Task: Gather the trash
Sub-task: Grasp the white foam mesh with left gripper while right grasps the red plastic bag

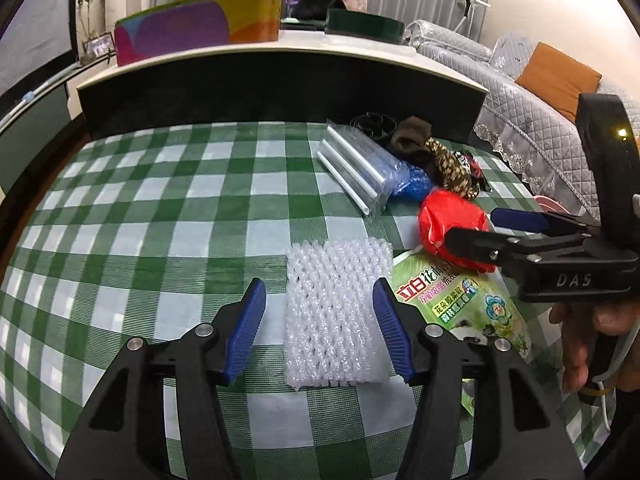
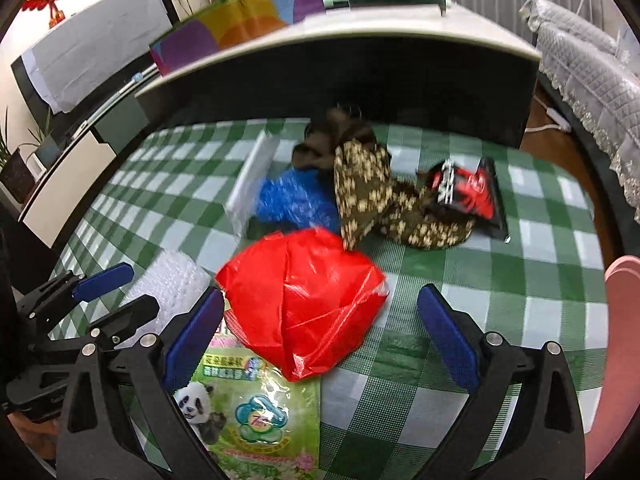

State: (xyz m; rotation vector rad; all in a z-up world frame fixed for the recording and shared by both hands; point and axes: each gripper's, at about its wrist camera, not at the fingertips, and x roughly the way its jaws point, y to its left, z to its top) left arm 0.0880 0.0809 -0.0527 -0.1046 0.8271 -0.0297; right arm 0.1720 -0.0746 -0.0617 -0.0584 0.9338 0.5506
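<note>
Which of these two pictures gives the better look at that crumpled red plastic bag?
The right wrist view: the red plastic bag fills the middle, sharp and whole, lying between the open right gripper fingers. In the left wrist view the bag sits small at the side, partly hidden behind the right gripper.

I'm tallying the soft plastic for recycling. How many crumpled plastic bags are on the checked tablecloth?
2. A red bag lies between the right gripper's open jaws, overlapping the green panda pouch. A blue bag sits behind it beside the clear tube pack. The clutter may hide others.
</note>
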